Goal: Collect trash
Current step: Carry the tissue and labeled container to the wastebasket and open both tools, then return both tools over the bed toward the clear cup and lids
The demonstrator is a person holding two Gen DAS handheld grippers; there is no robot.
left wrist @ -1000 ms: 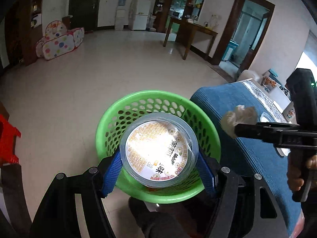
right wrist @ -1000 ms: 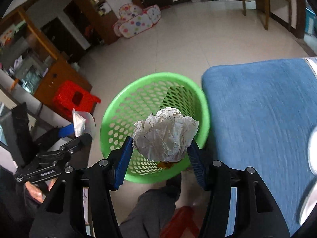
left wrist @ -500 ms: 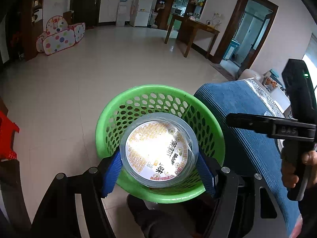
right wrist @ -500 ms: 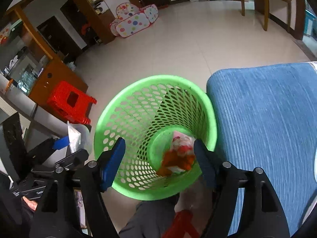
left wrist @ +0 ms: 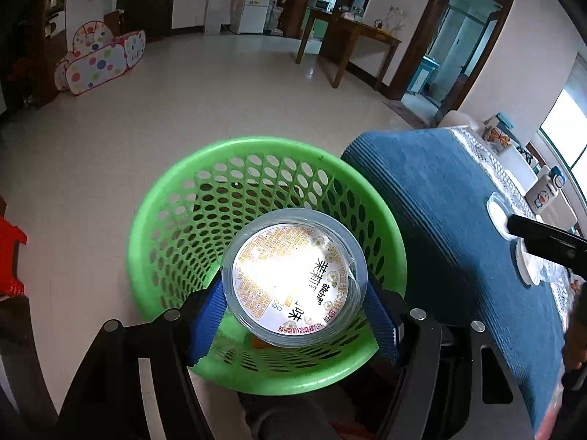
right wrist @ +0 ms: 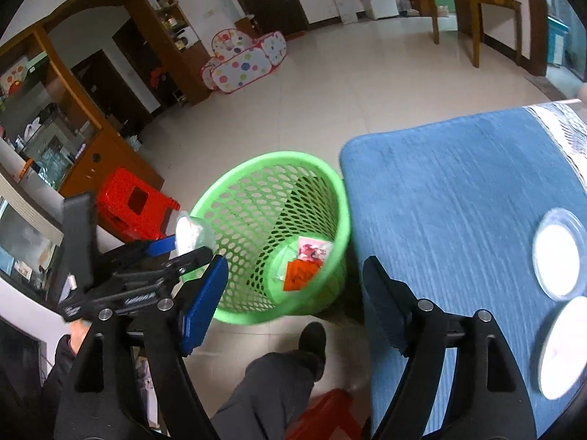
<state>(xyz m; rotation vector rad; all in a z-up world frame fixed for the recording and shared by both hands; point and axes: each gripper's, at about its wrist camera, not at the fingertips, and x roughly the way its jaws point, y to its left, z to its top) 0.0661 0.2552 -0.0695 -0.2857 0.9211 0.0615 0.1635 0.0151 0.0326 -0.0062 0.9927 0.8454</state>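
Left wrist view: my left hand-held gripper [left wrist: 293, 304] clamps a round clear-lidded snack cup [left wrist: 293, 278] right over the green perforated basket [left wrist: 176, 220]. My right hand-held gripper [right wrist: 293, 293] is opening, nothing between its pads, above the floor between the basket and the blue-covered surface [right wrist: 458, 190]; wrappers [right wrist: 306, 264] lie in the basket's bottom.

A polka-dot play tent [left wrist: 99, 60] sits on the pale tiled floor [left wrist: 183, 102] near the far wall, a white fridge [left wrist: 253, 9] and a water dispenser [left wrist: 214, 11] behind it, and a wooden table [left wrist: 352, 42] to their right; a red plastic stool [right wrist: 132, 207] stands beside a wooden cabinet [right wrist: 91, 154]
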